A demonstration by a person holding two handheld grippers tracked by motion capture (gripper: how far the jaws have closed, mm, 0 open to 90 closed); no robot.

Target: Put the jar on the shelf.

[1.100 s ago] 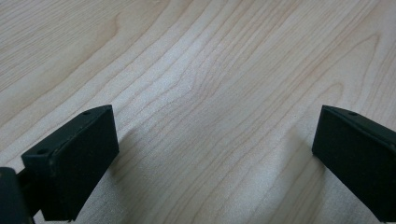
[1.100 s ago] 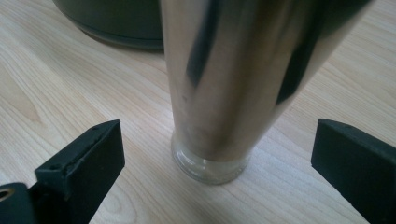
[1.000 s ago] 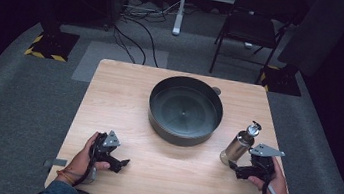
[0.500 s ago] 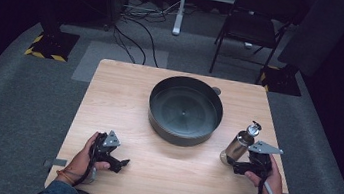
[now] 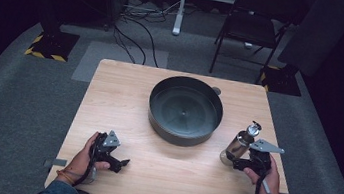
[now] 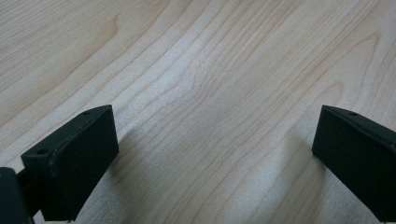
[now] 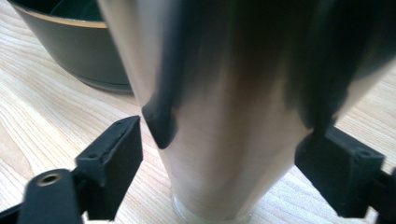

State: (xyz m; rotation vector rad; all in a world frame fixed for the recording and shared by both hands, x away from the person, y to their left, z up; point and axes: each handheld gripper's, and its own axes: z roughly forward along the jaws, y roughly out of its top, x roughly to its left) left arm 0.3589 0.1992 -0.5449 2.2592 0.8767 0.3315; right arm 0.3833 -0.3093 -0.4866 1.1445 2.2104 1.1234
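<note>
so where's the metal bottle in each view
high view: metal bottle stands at the table's right, just ahead of the right gripper.
left gripper view: bare tabletop between open jaws.
right gripper view: bottle up close, centre, between the jaws.
shared landmark: the dark pan.

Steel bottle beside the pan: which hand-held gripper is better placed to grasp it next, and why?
Right. The right hand-held gripper already has its open jaws on either side of the steel bottle, not yet closed. The left hand-held gripper is open over bare table.
</note>
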